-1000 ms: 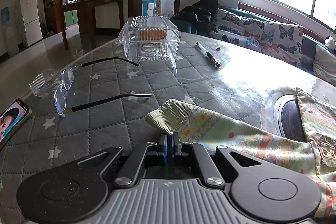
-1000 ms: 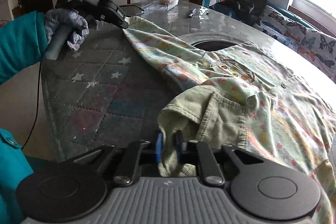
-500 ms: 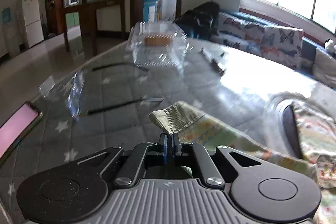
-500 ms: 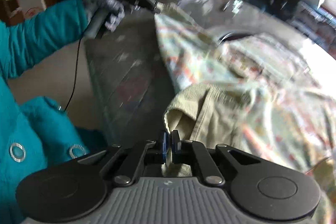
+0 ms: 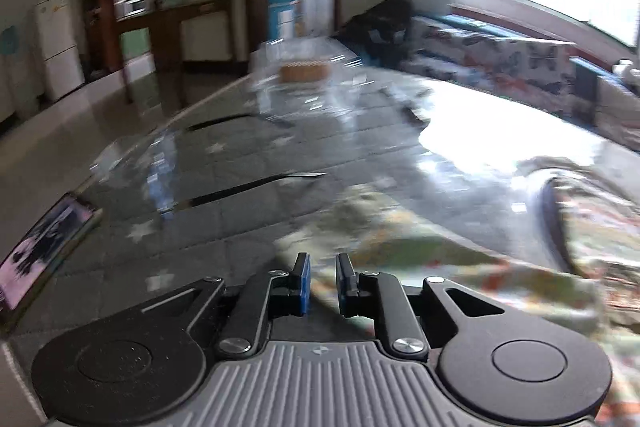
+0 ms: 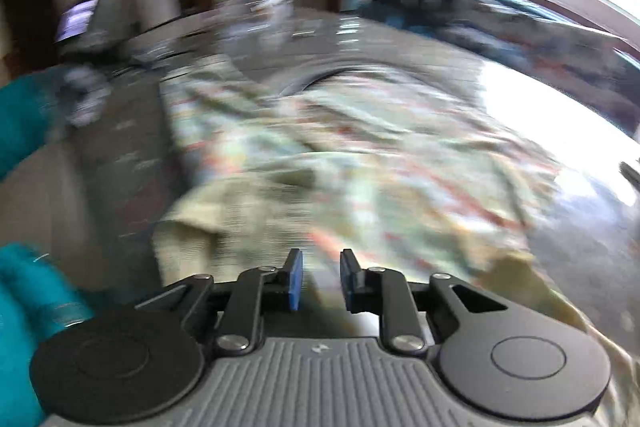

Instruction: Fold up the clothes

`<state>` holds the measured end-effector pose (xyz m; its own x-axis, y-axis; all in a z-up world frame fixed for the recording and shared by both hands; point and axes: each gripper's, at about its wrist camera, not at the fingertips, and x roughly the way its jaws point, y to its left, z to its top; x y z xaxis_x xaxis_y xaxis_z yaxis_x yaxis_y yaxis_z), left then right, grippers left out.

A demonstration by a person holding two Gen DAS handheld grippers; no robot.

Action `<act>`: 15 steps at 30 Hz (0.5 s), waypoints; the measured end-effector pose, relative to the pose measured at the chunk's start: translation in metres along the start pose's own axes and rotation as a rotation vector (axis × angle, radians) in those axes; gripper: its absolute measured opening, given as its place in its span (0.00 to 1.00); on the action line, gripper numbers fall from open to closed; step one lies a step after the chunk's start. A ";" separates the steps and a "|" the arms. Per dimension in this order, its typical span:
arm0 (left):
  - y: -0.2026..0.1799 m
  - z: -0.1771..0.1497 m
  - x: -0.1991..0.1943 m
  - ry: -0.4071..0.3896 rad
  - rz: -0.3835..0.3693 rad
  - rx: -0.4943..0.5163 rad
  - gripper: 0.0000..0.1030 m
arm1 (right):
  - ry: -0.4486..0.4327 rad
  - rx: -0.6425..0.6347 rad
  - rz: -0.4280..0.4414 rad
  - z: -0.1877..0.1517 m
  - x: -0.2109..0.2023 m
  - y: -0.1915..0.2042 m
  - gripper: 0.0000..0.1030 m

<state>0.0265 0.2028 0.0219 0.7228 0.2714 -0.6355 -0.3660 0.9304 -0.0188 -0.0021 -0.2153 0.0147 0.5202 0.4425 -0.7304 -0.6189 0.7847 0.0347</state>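
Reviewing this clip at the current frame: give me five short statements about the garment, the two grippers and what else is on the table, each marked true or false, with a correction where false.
1. The patterned garment lies on the table. True.
2. The left gripper is clamped tight on the fabric. False: its jaws are opening, a gap shows between the blue pads, and the cloth lies below them.
3. The right gripper has its pads apart. True: they are opening over the garment.
4. A phone with a lit screen lies at the table's left edge. True.
5. The clear plastic container sits right beside the left gripper. False: it is at the far side of the table.
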 end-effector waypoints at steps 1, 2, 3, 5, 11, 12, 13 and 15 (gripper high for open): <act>-0.008 0.000 -0.005 -0.008 -0.033 0.012 0.15 | -0.012 0.044 -0.033 -0.004 0.000 -0.011 0.26; -0.018 0.000 -0.010 -0.010 -0.071 0.029 0.15 | -0.022 0.084 -0.077 -0.009 -0.002 -0.022 0.27; -0.028 0.000 -0.014 -0.013 -0.109 0.046 0.15 | -0.028 0.129 -0.123 -0.016 -0.003 -0.033 0.28; -0.049 -0.003 -0.018 -0.013 -0.181 0.089 0.15 | -0.035 0.222 -0.181 -0.029 -0.008 -0.055 0.30; -0.112 -0.014 -0.014 0.043 -0.359 0.211 0.15 | -0.054 0.458 -0.424 -0.079 -0.026 -0.113 0.33; -0.121 -0.017 -0.012 0.051 -0.376 0.226 0.15 | -0.067 0.487 -0.456 -0.086 -0.030 -0.120 0.33; -0.128 -0.020 -0.011 0.060 -0.393 0.241 0.15 | -0.080 0.514 -0.488 -0.094 -0.034 -0.127 0.34; -0.141 -0.026 -0.008 0.074 -0.423 0.277 0.15 | -0.093 0.532 -0.549 -0.103 -0.040 -0.137 0.35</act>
<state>0.0574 0.0631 0.0094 0.7269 -0.1521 -0.6697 0.1265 0.9881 -0.0871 0.0013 -0.3851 -0.0310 0.7329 -0.0543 -0.6782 0.0965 0.9950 0.0247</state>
